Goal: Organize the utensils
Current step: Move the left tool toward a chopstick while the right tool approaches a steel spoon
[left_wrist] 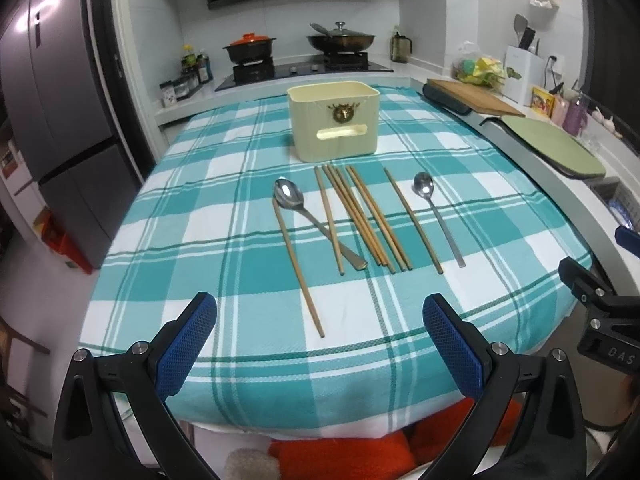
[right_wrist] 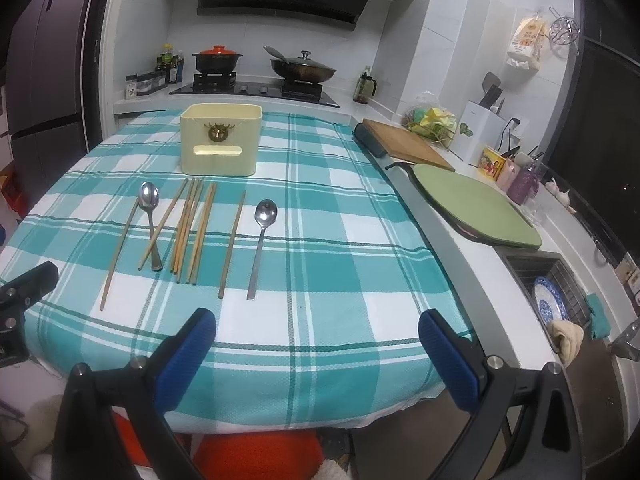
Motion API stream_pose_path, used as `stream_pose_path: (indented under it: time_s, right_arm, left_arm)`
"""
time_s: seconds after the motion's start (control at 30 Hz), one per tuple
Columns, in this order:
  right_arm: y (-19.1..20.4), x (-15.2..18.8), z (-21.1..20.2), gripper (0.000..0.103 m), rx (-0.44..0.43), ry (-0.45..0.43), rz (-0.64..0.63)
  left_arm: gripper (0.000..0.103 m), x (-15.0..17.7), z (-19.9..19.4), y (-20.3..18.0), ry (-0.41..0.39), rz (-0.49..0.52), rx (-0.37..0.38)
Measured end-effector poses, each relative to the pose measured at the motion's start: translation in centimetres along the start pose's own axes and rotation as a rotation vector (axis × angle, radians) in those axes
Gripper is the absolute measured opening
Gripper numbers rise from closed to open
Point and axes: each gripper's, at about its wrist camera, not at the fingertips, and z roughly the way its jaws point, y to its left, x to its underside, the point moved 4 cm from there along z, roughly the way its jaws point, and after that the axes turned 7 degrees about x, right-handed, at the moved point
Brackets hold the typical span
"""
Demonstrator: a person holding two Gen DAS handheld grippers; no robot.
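A cream utensil box (left_wrist: 333,121) (right_wrist: 220,140) stands upright at the far middle of the teal checked tablecloth (left_wrist: 200,220) (right_wrist: 340,240). In front of it lie several wooden chopsticks (left_wrist: 362,218) (right_wrist: 192,232) and two steel spoons: a large spoon (left_wrist: 289,196) (right_wrist: 148,196) on the left, crossed by chopsticks, and a small spoon (left_wrist: 425,186) (right_wrist: 266,213) on the right. My left gripper (left_wrist: 320,320) hovers open over the near table edge, short of the chopsticks. My right gripper (right_wrist: 318,330) is open too, to the right of the utensils, holding nothing.
A stove with a red-lidded pot (left_wrist: 249,46) and a wok (left_wrist: 340,38) sits behind the table. To the right are a wooden cutting board (right_wrist: 404,142), a green board (right_wrist: 476,208) and a sink with a blue plate (right_wrist: 550,300). A fridge (left_wrist: 52,100) stands at the left.
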Motion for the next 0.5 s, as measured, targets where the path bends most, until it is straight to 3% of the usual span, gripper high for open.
stream_pose_path:
  time_s: [0.13,0.33,0.5]
  right_arm:
    - [0.8,-0.3,1.8,0.103,-0.101,-0.009,0.019]
    - [1.7,-0.4,5.2,0.103,-0.147,0.019,0.030]
    - [1.5,0.1,8.0,0.103,-0.178,0.086,0.063]
  left_arm:
    - [0.103,0.4,2.4,2.8,0.039,-0.093,0.010]
    - [0.103,1.4,5.9,7.4,0.091,-0.229,0.016]
    - [0.103,0.2,9.6,9.0,0.125,-0.231,-0.027]
